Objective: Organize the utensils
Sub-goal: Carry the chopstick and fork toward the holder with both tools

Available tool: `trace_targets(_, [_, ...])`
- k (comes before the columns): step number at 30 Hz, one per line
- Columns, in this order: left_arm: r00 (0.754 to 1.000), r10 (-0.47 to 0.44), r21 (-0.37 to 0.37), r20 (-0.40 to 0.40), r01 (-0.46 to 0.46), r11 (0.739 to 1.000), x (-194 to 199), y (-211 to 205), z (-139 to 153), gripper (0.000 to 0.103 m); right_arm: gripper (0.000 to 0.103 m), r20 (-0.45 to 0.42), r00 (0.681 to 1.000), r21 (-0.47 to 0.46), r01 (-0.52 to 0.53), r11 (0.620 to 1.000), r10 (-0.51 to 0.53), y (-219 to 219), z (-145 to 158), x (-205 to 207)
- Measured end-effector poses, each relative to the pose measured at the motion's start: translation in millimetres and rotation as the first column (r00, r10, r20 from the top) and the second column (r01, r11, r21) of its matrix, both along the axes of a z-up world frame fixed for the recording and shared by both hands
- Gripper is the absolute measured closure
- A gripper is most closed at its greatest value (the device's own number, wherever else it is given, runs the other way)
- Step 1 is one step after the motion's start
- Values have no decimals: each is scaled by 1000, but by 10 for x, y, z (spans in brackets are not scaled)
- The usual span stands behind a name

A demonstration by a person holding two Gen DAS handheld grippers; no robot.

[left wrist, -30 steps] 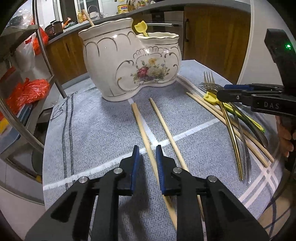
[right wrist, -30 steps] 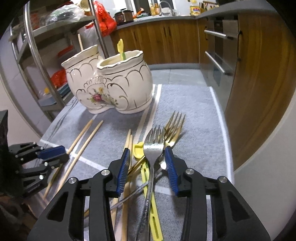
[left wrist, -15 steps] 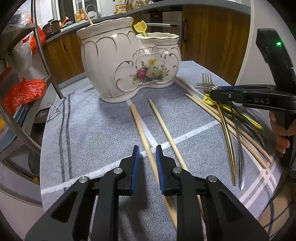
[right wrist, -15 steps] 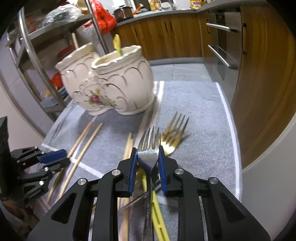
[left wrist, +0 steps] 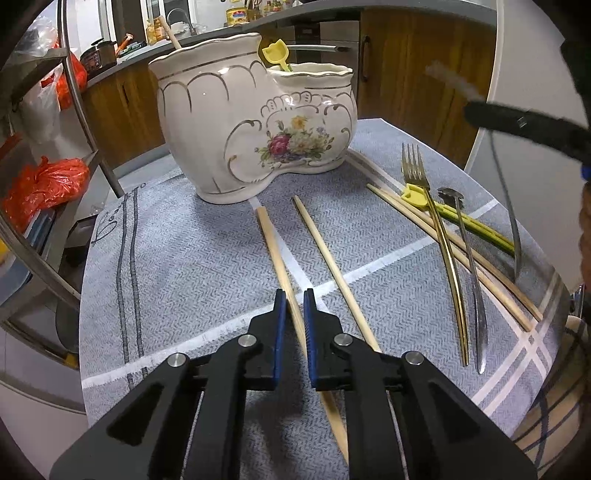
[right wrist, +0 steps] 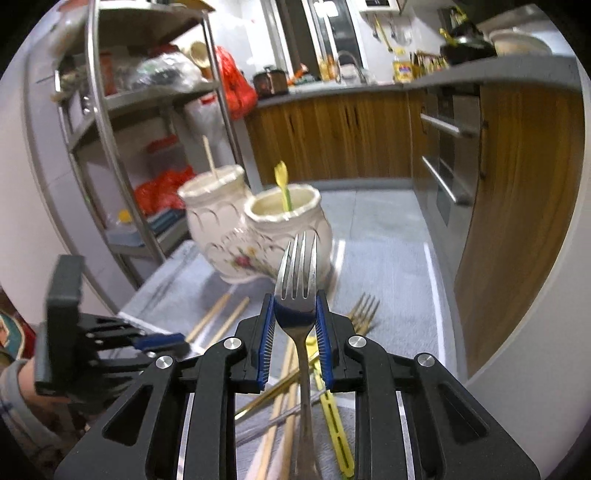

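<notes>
Utensils lie scattered over a grey herringbone cloth (left wrist: 192, 258) with white stripes. At its far end stands the biggest piece, a cream ceramic holder (left wrist: 255, 129) with gold scrollwork and a painted bouquet, split into a taller and a lower compartment. A wooden stick (left wrist: 170, 32) leans out of the taller one and a yellow-tipped utensil (left wrist: 275, 55) out of the lower.

Two wooden chopsticks (left wrist: 325, 254) lie side by side in front of the holder, running toward the left camera. Off to the right sits a crossed heap: more chopsticks, a gold fork (left wrist: 439, 229), a dark slim utensil (left wrist: 469, 258) and a yellow-green one (left wrist: 476, 229).

The left gripper (left wrist: 294, 306) sits low over the cloth, its blue-padded jaws at a narrow gap straddling the nearer chopstick; whether the pads touch it cannot be told.

The right gripper (right wrist: 294, 314) is clamped on the neck of a silver fork (right wrist: 297, 273), tines up and forward, lifted above the heap.

Only the right wrist view shows that grip clearly, along with the metal shelving (right wrist: 110, 122) and the kitchen counter (right wrist: 369, 86). The left view catches the right tool as a blurred dark shape at its upper right edge.
</notes>
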State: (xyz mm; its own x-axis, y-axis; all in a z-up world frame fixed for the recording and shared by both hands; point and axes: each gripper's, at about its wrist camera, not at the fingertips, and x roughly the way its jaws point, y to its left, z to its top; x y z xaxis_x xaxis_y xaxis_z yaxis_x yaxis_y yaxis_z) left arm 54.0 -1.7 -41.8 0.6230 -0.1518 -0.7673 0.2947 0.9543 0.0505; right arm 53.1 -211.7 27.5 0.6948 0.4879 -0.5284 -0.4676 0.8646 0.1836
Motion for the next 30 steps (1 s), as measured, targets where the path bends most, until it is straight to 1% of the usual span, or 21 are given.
trace_targets(5, [1000,1,-4,-3,-1,1000,8,12,0,94,82,56,998,3,-29,1000,29,35,136,-164])
trace_targets(6, [1000,1,-4,-3,-1,1000,9,12,0,94,85,67,997,0,-35,999,35,44,162,-192])
trace_targets(7, [1000,1,-3,-3,-1,1000,10,13,0,94,97,72,997,-3,-38,999,38,47,174,-214])
trace_targets(8, [1000,1,-2,-3,-1,1000,11,15,0,94,100,76,996,-4,-39,999,39,46,186,-230])
trace_targets(13, [1000,1,-4,-2,-1,1000,9,21,-5,94,100,89,994,-13,-54,998,55,57,211,-272])
trace_targets(18, [1000,16,-6,23,-16,1000,-13,54,-27,96,100,114,992,14,-50,999,48,21,265,-327])
trace_targets(20, [999,20,-22,33,-20,1000,-24,76,-18,97,100,118,992,19,-49,999,46,20,267,-333])
trace_targets(24, [996,22,-46,85,-18,999,-100,123,92,97,100,149,988,33,-55,998,50,17,287,-370])
trace_targets(26, [994,20,-45,110,-15,999,-125,126,139,97,100,158,986,34,-54,998,48,15,300,-381])
trace_targets(28, [985,-3,-87,171,18,996,-203,152,239,97,100,166,985,43,-46,998,39,-1,314,-386])
trace_targets(30, [966,-5,-106,260,33,994,-306,188,364,97,100,174,984,57,-31,998,21,-21,340,-385])
